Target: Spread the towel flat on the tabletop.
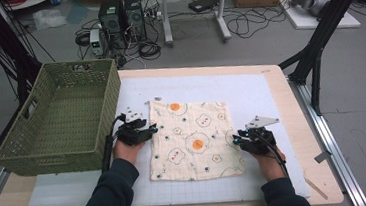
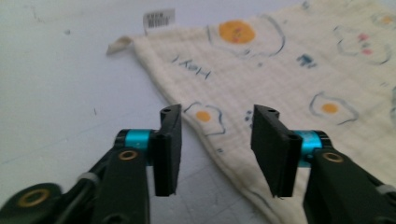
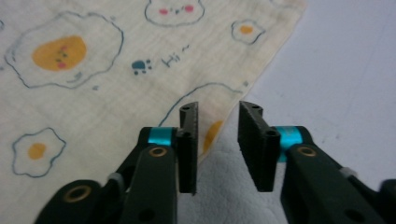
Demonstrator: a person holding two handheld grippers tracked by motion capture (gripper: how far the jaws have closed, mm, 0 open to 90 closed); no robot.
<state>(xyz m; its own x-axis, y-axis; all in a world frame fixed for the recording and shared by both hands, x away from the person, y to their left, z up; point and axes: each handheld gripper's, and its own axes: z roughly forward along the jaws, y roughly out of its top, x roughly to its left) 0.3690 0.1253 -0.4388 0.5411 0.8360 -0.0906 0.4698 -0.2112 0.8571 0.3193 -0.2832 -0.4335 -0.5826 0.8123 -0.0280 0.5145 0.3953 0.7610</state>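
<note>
A cream cloth (image 1: 191, 137) printed with fried eggs and small animals lies flat on the white mat (image 1: 250, 87). My left gripper (image 1: 152, 131) rests at the cloth's left edge. In the left gripper view it (image 2: 217, 112) stands open, and the cloth's (image 2: 280, 70) hem runs under the gap without the pads touching it. My right gripper (image 1: 234, 141) sits at the cloth's right edge. In the right gripper view its jaws (image 3: 218, 106) are open over the hem of the cloth (image 3: 93, 93), gripping nothing.
A green woven basket (image 1: 50, 155) stands at the table's left, close to my left hand. A small white label (image 2: 159, 18) sticks out at the cloth's far corner. Bare mat lies beyond and to the right of the cloth. The table edge runs on the right.
</note>
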